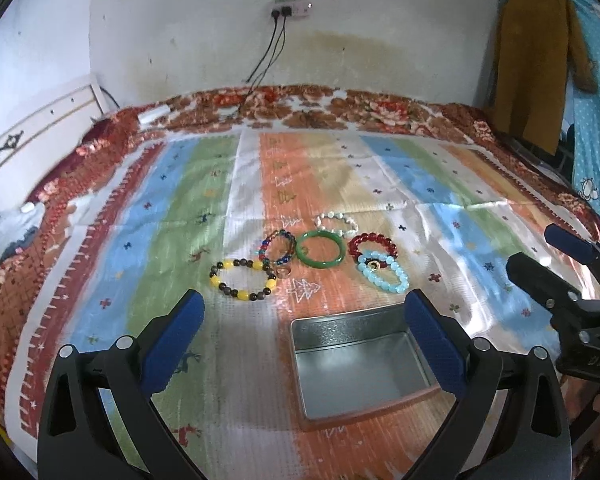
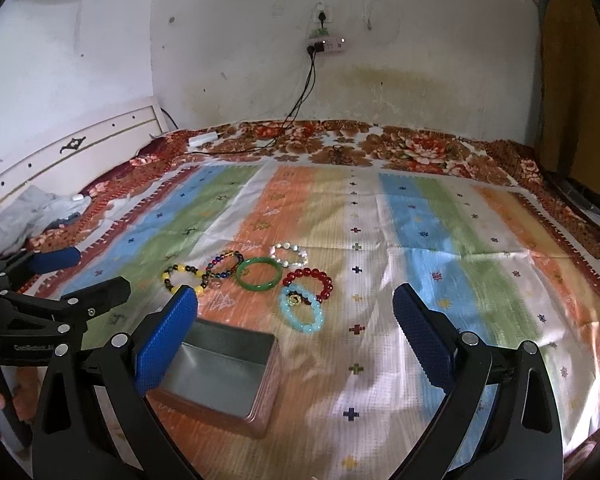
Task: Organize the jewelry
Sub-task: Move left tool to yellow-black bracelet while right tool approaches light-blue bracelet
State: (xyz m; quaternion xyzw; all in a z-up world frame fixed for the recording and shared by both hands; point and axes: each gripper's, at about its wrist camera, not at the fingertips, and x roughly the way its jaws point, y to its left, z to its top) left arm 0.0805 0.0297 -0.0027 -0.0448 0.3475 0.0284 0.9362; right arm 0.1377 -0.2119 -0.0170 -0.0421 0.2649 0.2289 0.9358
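Since both tongs hang apart and empty above the bed, the coming move turns on which bracelet lies nearest which hand.

Left wrist view, tongs: left tongs (image 1: 304,316) spread wide, nothing between them; right tongs (image 1: 540,252) at the right edge, also apart.
Left wrist view, tin: open metal tin (image 1: 360,396) just ahead, empty, its long side running across the view.
Left wrist view, bracelets: beyond the tin in a row running left to right, yellow-and-dark bracelet (image 1: 244,280) leftmost, green bangle (image 1: 320,248) in the middle.

Right wrist view, tongs: right tongs (image 2: 296,312) wide apart; left tongs (image 2: 76,276) at the left.
Right wrist view, nearest piece: pale blue bracelet (image 2: 302,312) straight ahead, touching the red bracelet (image 2: 309,282) behind it.
Right wrist view, judgement: the right hand looks nearer the blue and red pair, the left nearer the yellow one.
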